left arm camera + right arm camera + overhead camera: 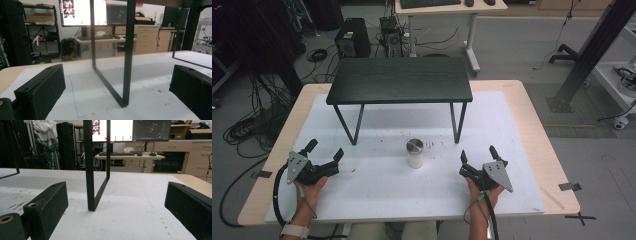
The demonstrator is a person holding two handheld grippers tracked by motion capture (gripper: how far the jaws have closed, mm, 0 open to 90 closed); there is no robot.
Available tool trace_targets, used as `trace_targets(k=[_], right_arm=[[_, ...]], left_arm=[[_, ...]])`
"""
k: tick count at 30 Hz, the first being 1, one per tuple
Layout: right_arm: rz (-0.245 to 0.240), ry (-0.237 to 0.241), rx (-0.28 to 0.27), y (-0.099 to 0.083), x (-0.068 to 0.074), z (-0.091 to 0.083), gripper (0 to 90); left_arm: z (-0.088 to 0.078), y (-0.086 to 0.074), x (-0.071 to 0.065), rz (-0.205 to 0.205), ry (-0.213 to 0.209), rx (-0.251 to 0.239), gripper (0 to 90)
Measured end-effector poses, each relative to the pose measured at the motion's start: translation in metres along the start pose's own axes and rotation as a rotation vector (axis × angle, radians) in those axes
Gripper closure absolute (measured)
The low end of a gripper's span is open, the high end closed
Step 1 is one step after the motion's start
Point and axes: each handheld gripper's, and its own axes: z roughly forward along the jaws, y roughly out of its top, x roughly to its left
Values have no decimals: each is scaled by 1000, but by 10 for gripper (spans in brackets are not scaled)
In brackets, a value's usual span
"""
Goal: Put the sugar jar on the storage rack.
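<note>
High view shows a wooden table (532,130) with a white mat (382,190) on top. A small black stand (400,80) with thin metal legs sits on the far part of the mat. A little jar (415,153) with a round silver lid stands upright on the mat, just in front of the black stand and a bit toward its right legs. White stuff fills the jar.

The left gripper (323,151) rests low over the mat, well to the left of the jar and in front of the stand's left legs. A hand (312,189) holds it from behind. Its jaws are spread wide with nothing between them. The right gripper (478,154) sits to the right of the jar, near the stand's right legs, held by the other hand (484,195). Its jaws are spread wide too, and hold nothing.

Left gripper view looks past its two black jaws at a black leg (128,55) of the stand, close ahead on the mat. Right gripper view looks at another black leg (90,167) the same way. Far behind are a desk with a keyboard (117,153) and bright screens (112,130).
</note>
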Motion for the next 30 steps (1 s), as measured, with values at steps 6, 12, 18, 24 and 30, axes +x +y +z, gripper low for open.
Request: trace_targets(k=[6,12,18,24,30], right_arm=[[-3,0,-1,0,0,0,47],[-4,0,-1,0,0,0,30],[-4,1,1,0,0,0,23],[-3,4,0,0,0,0,5],[-4,3,0,0,0,0,5]], left_arm=[[0,0,0,0,0,-1,3],[0,0,0,0,1,-1,3],[0,0,0,0,6,1,12],[0,0,0,-1,7,1,12],[0,0,0,0,6,1,12]])
